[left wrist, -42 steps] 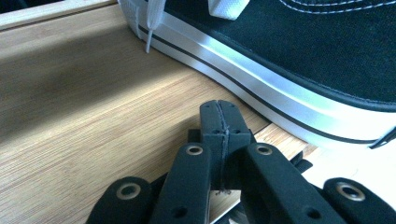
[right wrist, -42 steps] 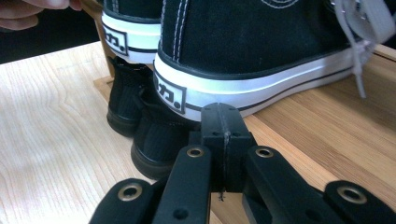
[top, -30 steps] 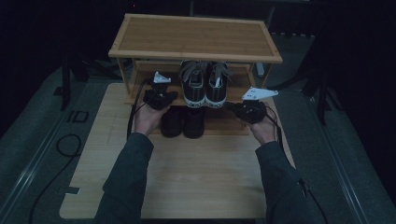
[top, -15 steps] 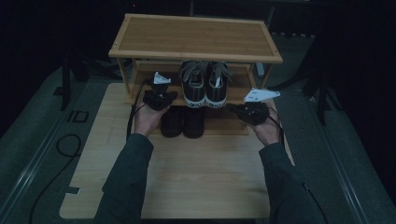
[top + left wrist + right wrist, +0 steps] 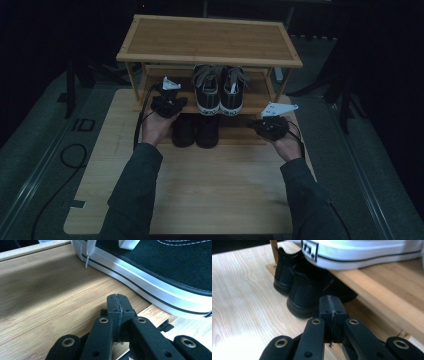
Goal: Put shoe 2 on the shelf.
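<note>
A wooden shoe rack [image 5: 210, 39] stands at the far side of the table. A pair of black sneakers with white soles [image 5: 219, 92] sits on its middle shelf, heels toward me. Below them a pair of black boots [image 5: 196, 131] stands on the lowest level. My left gripper [image 5: 169, 102] hovers left of the sneakers at the shelf's edge, its jaws shut on nothing [image 5: 117, 305]. The sneaker's white sole [image 5: 160, 293] lies just beyond it. My right gripper [image 5: 267, 125] is right of the boots, jaws shut and empty [image 5: 330, 307], pointing toward the boots [image 5: 304, 296].
The rack rests on a light wooden tabletop [image 5: 210, 190]. A black cable [image 5: 65, 165] loops on the grey floor at the left. Dark stands [image 5: 345, 100] rise at the right of the rack.
My right hand has shifted slightly. The left hand and the shoes stay where they were.
</note>
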